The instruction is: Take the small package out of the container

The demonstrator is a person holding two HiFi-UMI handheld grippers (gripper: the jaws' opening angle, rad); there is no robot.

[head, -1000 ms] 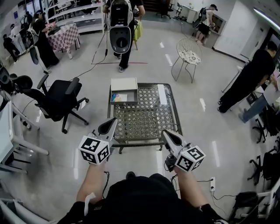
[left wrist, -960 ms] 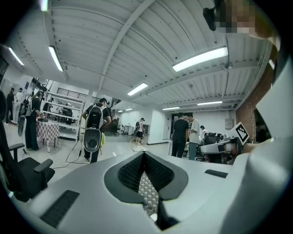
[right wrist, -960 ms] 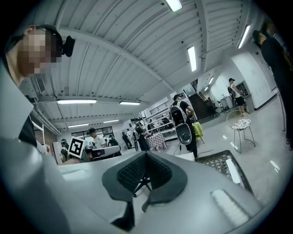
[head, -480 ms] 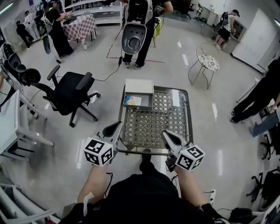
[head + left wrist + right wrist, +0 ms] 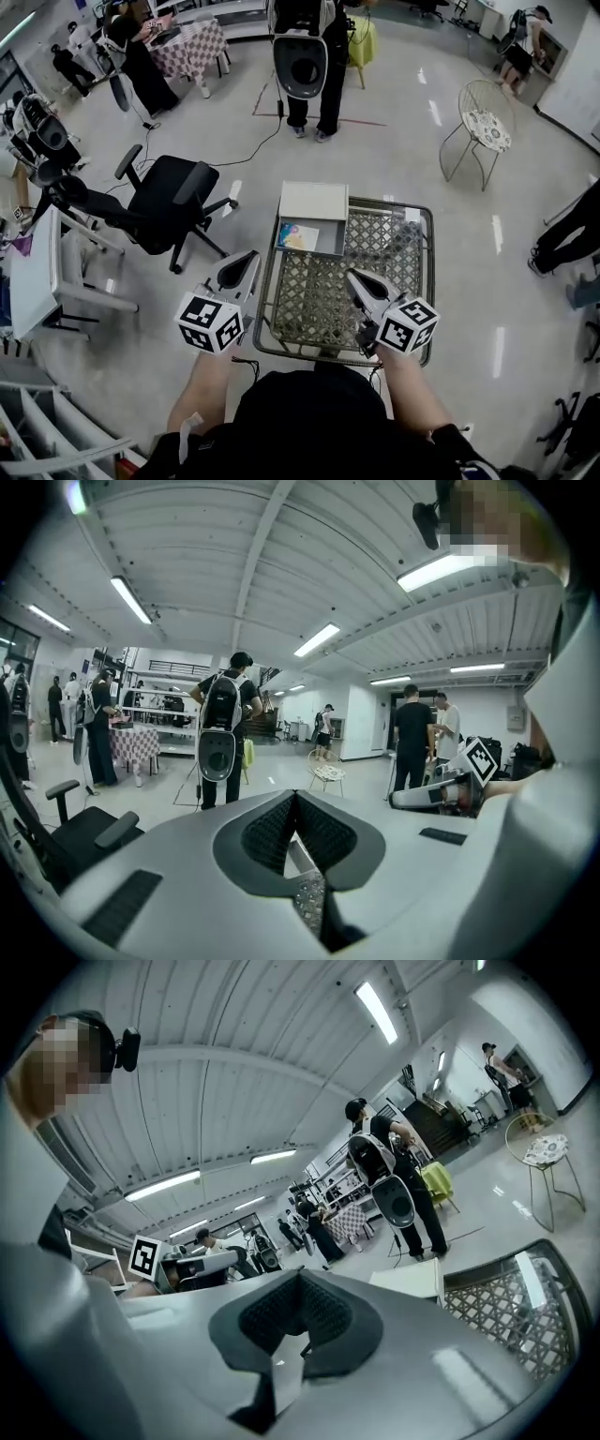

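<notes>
A grey container (image 5: 314, 234) with its white lid (image 5: 313, 200) folded back sits at the far left corner of the metal lattice table (image 5: 375, 262). In it lies the small colourful package (image 5: 297, 235). My left gripper (image 5: 250, 256) is shut and empty, just off the table's left edge, short of the container. My right gripper (image 5: 352, 276) is shut and empty above the lattice top, near the front. Both point level towards the room. The lid (image 5: 410, 1281) and table (image 5: 511, 1309) show in the right gripper view. The left gripper (image 5: 295, 795) and right gripper (image 5: 300, 1275) hold nothing.
A black office chair (image 5: 164, 200) stands left of the table, with a white desk (image 5: 37, 272) further left. A wire chair (image 5: 482, 120) is far right. A person carrying backpack equipment (image 5: 305, 52) stands beyond the table. Other people stand at the room's edges.
The person has walked up to the table, which is now closer. Both grippers moved forward: the right is now over the table top, the left beside its left edge.
</notes>
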